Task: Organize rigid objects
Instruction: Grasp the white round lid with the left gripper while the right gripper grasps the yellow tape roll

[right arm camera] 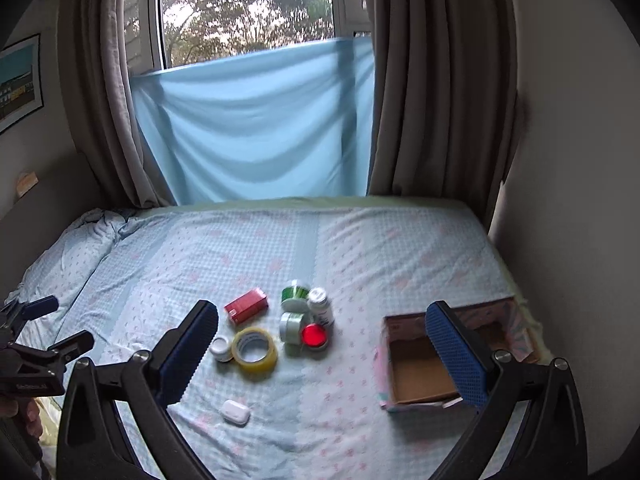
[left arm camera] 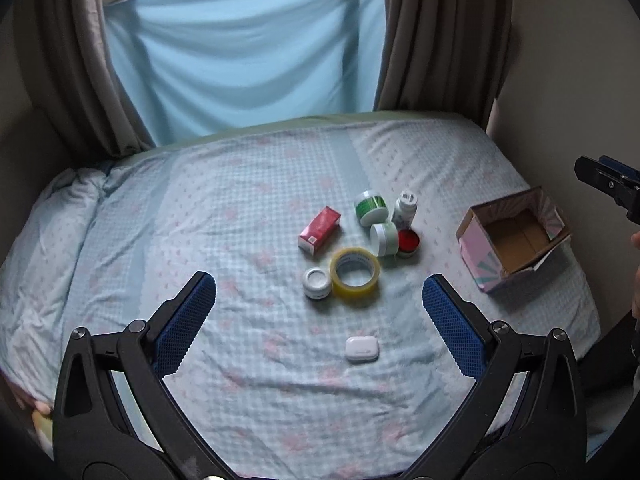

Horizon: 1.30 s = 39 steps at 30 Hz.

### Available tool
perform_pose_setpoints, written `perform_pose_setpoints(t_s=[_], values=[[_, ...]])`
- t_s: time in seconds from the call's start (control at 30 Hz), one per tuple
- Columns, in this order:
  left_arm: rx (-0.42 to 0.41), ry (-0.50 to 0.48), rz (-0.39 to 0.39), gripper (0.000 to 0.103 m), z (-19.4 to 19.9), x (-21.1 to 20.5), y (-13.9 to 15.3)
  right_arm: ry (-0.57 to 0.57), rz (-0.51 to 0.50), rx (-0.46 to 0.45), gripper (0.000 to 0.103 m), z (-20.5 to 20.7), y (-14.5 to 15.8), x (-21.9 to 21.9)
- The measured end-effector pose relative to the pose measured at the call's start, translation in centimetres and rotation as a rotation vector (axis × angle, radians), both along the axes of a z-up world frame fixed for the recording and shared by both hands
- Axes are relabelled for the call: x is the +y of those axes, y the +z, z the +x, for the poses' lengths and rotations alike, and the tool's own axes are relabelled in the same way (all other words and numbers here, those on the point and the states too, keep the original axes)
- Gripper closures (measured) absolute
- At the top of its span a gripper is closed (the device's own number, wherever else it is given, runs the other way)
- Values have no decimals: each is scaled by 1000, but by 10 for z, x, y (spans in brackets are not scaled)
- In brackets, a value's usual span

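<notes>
Both tools hung above the bed [left arm camera: 224,208], each with its blue-padded fingers spread wide and nothing between them: the left gripper [left arm camera: 319,300] looked down on the clutter from the near edge, while the right gripper [right arm camera: 322,322] was aimed between the clutter and the cardboard box [right arm camera: 416,364]. In the left wrist view the box [left arm camera: 514,240] sat open and empty at about three o'clock from the cluster, well apart from it. The yellow tape roll [left arm camera: 355,271] lay flat at the cluster's middle, with a small white jar [left arm camera: 317,283] touching it at nine o'clock. A red carton [left arm camera: 319,230] lay on its side at about eleven o'clock from the tape. At one o'clock stood a huddle of containers: a green-banded jar [left arm camera: 371,207] tipped on its side, a white bottle [left arm camera: 405,210] just beside it, another white jar [left arm camera: 384,239] on its side nearer the tape, and a red-lidded tin [left arm camera: 409,242] touching that jar. A white earbud case [left arm camera: 362,349] lay alone at six o'clock from the tape, nearest the left gripper. A pale blue cloth [right arm camera: 256,128] hung across the window beyond the bed.
</notes>
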<state>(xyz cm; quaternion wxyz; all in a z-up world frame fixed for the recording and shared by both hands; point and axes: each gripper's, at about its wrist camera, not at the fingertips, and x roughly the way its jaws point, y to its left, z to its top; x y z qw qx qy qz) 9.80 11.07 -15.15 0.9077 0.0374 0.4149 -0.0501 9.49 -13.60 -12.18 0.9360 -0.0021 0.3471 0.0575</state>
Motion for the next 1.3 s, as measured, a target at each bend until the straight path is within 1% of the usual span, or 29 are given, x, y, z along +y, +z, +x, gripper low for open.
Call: perform_pose_setpoints(t_s=[0.13,0.27,0.33,0.4,0.5,0.57,0.67,0.73,0.77,0.8,0.87,0.93,1.0,1.07,1.1,1.17,1.23,1.27,1.3], values=[[79,-121,6,0,42,23,-53,13,-12,54,0,22,-43,32],[136,-277,29,1,83,34,-122,67,-46,116,0,48,-101,64],[142,-345,50,1,99,34,-152,108,-68,148,0,61,-133,77],[148,-407,63,1,115,34,-183,149,-113,188,0,72,-166,91],[169,-486,73,5,136,29,-227,211,-160,243,0,89,-214,107],[182,-535,73,5,148,25,-253,252,-170,275,0,99,-242,115],[178,-605,69,5,159,17,-285,316,-182,310,0,112,-281,123],[184,-641,80,7,164,12,-304,350,-182,329,0,120,-304,127],[193,-661,79,13,166,10,-312,366,-174,336,0,126,-315,128],[203,-680,76,16,167,9,-319,382,-165,340,0,131,-326,129],[209,-715,82,17,169,6,-329,420,-157,350,0,142,-343,130],[201,-744,86,17,169,4,-335,463,-166,335,0,149,-352,136],[201,-765,89,18,169,1,-338,496,-166,329,0,155,-358,140],[203,-781,90,26,170,0,-340,531,-155,333,0,162,-362,142],[210,-790,92,30,171,-2,-340,544,-162,327,0,165,-362,146],[220,-804,102,34,172,-5,-343,567,-183,308,0,168,-360,149],[218,-805,114,43,175,-8,-345,580,-199,296,0,173,-361,154],[216,-802,125,46,176,-8,-345,585,-203,296,0,175,-361,155],[214,-798,132,50,178,-8,-345,589,-207,300,3,178,-362,156]])
